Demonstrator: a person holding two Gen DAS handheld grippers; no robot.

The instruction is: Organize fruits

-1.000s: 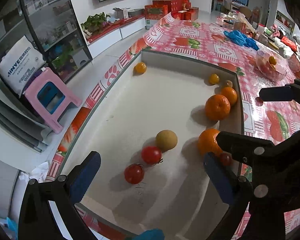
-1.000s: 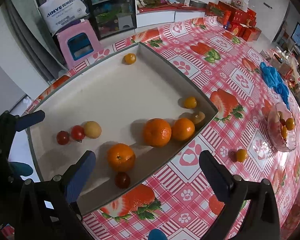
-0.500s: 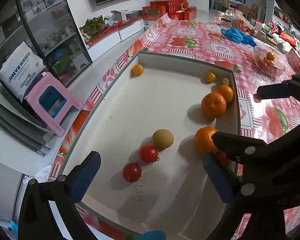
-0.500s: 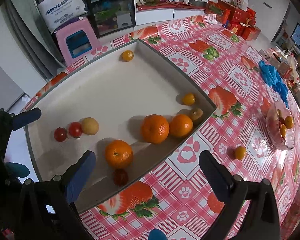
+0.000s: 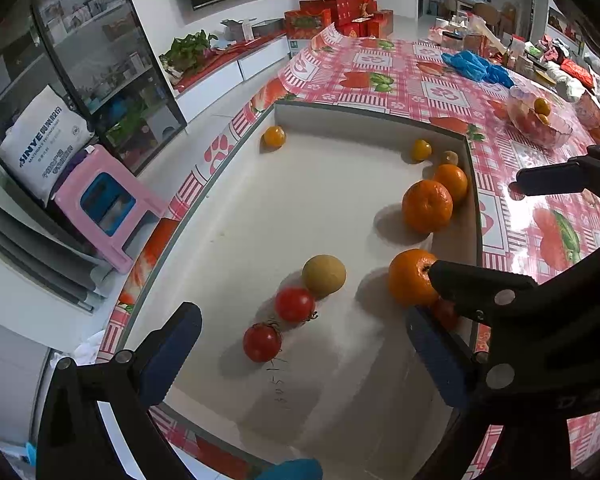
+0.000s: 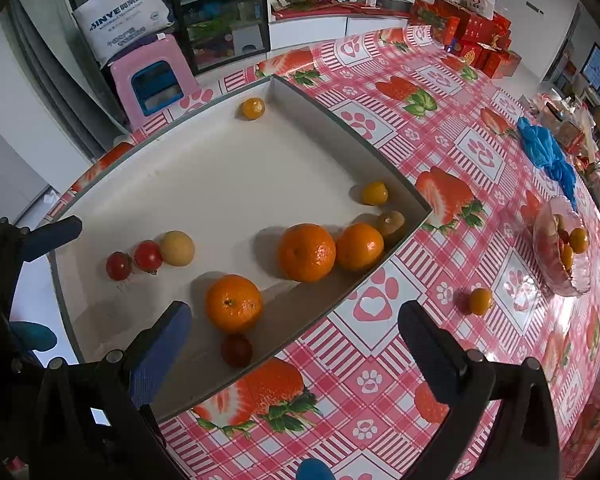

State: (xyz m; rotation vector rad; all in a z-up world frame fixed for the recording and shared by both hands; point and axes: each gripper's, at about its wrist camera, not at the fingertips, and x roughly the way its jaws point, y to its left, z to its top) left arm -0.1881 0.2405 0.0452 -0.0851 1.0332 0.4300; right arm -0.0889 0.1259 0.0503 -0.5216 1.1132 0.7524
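Observation:
A shallow white tray point(image 5: 292, 208) point(image 6: 228, 184) holds loose fruit: three oranges point(image 6: 233, 303) point(image 6: 306, 252) point(image 6: 359, 246), two red tomatoes point(image 5: 262, 342) point(image 5: 295, 304), a tan round fruit point(image 5: 324, 275), a dark tomato point(image 6: 236, 350) and small yellow-orange fruits point(image 6: 252, 108) point(image 6: 374, 193). My left gripper point(image 5: 300, 344) is open and empty above the tray's near end. My right gripper point(image 6: 296, 336) is open and empty over the tray's near corner, and its finger point(image 5: 476, 284) crosses the left wrist view. A small orange fruit point(image 6: 480, 301) lies on the tablecloth.
A glass bowl point(image 6: 562, 256) with fruit stands on the red-checked tablecloth point(image 6: 440, 152) to the right. Blue plastic bags point(image 6: 544, 148) lie farther back. A pink stool point(image 6: 152, 76) and a glass cabinet stand beyond the table's left edge. Red gift boxes point(image 6: 472, 36) sit at the far end.
Both grippers have drifted slightly; the tray and fruits sit a little lower and closer in both views. No fruit has moved and both grippers stay open.

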